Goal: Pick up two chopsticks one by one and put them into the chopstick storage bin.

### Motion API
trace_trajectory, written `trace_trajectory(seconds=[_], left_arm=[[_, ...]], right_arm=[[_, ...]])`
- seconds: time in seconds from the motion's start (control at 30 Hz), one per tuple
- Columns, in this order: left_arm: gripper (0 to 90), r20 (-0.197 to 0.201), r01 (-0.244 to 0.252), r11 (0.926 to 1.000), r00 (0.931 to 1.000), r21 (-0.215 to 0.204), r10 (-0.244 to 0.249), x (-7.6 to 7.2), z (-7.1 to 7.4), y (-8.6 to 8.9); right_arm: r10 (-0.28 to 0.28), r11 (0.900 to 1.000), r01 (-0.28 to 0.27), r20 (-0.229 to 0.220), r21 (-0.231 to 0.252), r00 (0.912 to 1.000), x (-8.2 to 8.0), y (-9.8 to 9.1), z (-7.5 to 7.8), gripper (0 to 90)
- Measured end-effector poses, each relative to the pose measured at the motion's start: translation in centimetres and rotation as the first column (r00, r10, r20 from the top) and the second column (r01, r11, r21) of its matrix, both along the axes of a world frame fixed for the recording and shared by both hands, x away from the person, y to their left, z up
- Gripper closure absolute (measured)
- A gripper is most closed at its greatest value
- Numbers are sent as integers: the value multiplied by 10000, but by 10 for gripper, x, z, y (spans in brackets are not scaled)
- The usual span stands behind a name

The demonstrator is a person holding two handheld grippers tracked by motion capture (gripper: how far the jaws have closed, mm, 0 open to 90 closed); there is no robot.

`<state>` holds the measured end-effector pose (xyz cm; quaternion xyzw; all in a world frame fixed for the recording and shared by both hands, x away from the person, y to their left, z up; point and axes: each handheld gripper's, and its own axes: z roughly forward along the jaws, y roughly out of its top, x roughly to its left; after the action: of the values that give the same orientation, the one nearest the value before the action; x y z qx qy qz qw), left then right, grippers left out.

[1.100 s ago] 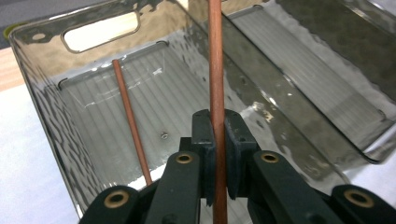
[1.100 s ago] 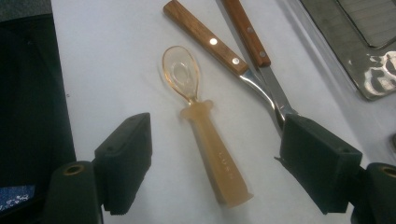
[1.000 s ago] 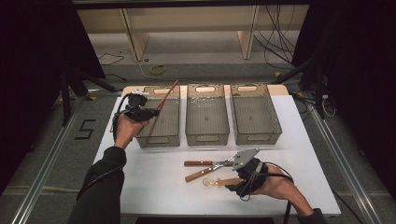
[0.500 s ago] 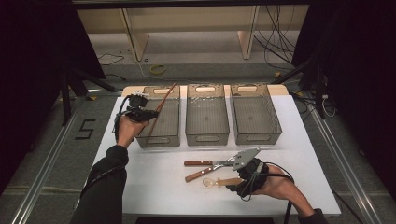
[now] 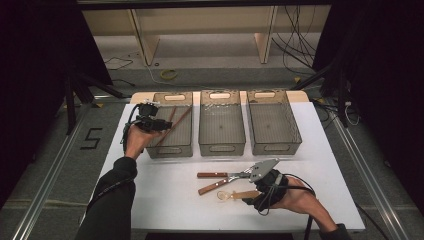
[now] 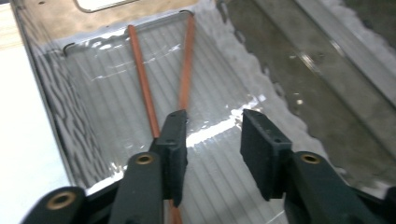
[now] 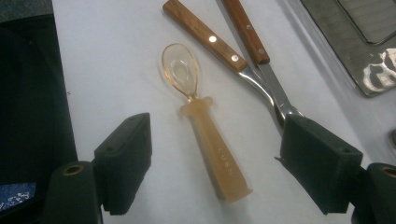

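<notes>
Nearby, steel utensils [image 7: 261,70] crowd spoon [image 7: 205,121].

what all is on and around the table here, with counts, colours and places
bins: 3, clear grey, in a row at the table's far side
chopsticks: 2, reddish brown, crossed inside the left bin
wood-handled utensils: 2, brown handles and steel ends, lying near the right tool
spoon: 1, translucent amber, lying between the right tool's open jaws, untouched
table: 1, white top
cables: several, dark, on the floor behind
left tool: 1, black, over the left bin; its jaws have just been opening, empty
right tool: 1, black, open, low over the spoon
</notes>
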<state>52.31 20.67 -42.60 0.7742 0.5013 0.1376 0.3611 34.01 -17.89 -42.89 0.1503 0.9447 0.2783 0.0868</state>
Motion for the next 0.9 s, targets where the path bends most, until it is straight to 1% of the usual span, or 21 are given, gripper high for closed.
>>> trace_trajectory(seconds=[0.07,0.2,0.3,0.4,0.47,0.53,0.77,0.83,0.9], left_arm=[[527,64,70,10000,10000,-42,-69,-2,2,-1],[455,213,221,9991,9995,-361,-214,-9,9,-1],[410,428,372,9975,9985,-601,-346,-17,15,-3],[364,615,595,9958,9966,-697,-553,-25,21,-3],[345,775,758,9936,9946,-839,-693,-31,24,-4],[320,964,807,9917,9928,-1005,-710,-37,27,-4],[272,1569,1138,9821,9835,-1504,-899,-59,28,-4],[260,1714,1273,9817,9799,-1420,-1023,-66,26,-5],[257,1803,1407,9775,9773,-1572,-1116,-73,25,-6]], right_arm=[[-15,10000,15,19,-3,10000,0,0,0,260],[-77,10000,77,28,-6,10000,0,-1,1,259],[-94,10000,94,50,18,9999,1,-2,1,260],[-101,9999,101,54,17,9999,1,-2,2,260],[-103,9999,103,57,2,9999,1,-2,2,259],[-114,9999,114,68,-7,9999,1,-2,2,260],[-141,9999,141,67,-41,9999,1,-2,2,260],[-124,9999,124,73,-44,9999,2,-2,1,260],[-125,9999,125,42,-75,9999,2,-2,1,260]])
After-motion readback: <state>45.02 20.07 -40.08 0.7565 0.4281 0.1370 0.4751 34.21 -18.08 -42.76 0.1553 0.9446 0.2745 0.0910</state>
